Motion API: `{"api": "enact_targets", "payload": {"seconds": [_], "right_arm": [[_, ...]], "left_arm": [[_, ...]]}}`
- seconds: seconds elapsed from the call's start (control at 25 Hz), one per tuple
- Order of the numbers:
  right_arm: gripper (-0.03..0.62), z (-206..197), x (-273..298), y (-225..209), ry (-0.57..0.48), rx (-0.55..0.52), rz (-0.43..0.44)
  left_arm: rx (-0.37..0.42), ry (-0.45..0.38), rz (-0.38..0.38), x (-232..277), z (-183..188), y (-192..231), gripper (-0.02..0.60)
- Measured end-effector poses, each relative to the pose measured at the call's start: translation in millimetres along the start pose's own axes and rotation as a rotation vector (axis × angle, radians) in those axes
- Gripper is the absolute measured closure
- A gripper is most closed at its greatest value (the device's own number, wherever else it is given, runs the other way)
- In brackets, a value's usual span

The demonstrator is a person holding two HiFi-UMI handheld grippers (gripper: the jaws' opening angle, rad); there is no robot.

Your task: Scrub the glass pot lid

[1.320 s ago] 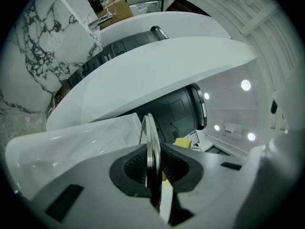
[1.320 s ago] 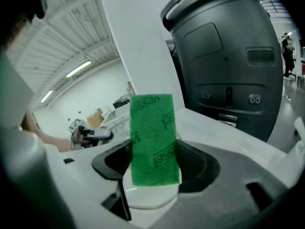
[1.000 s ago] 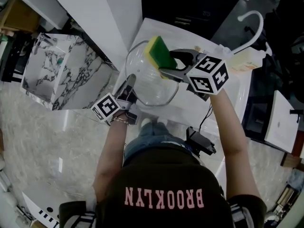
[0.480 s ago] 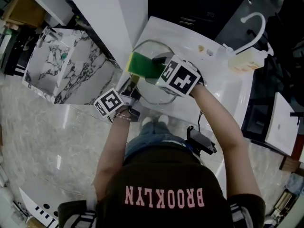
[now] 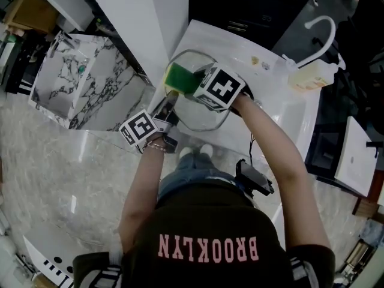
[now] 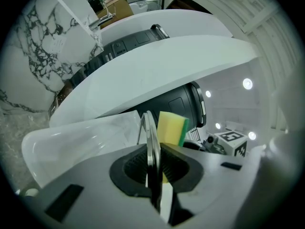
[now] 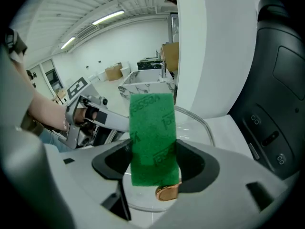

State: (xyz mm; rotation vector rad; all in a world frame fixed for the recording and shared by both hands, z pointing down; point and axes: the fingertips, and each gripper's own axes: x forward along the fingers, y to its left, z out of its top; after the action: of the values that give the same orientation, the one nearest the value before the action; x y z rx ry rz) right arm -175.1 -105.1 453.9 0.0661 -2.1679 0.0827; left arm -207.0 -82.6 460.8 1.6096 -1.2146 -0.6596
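White surface (image 5: 282, 110) is lying below both tools. Glass pot lid (image 5: 204, 119) is sitting edge-on in the L tool (image 5: 168, 102), rim clenched btwn its jaws and glass reaching out ahead. R tool (image 5: 193, 84) is grasping the green/yellow sponge (image 5: 179, 77), apparently pressing it on the glass just ahead of the L tool. Scrub step looks underway. Next move prob needs firm strokes across the glass w/o twisting the lid loose.

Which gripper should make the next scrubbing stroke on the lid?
Right, likely. The right gripper is shut on the sponge at the glass lid; the left gripper is shut on the lid's rim, holding it.
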Motion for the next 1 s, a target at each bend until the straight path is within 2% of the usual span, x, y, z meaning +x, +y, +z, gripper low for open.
{"api": "enact_targets", "payload": {"seconds": [0.28, 0.68, 1.0], "right_arm": [[0.319, 4, 8, -12, 0.075, -0.076, 0.019], [0.319, -1, 17, -30, 0.097, -0.068, 0.116], [0.319, -3, 27, -54, 0.081, 0.059, 0.209]], "left_arm": [[0.050, 0.013, 0.001, 1, 0, 1, 0.538], [0.057, 0.009, 0.024, -2, -2, 4, 0.534], [0.059, -0.003, 0.029, -3, -4, 4, 0.531]]}}
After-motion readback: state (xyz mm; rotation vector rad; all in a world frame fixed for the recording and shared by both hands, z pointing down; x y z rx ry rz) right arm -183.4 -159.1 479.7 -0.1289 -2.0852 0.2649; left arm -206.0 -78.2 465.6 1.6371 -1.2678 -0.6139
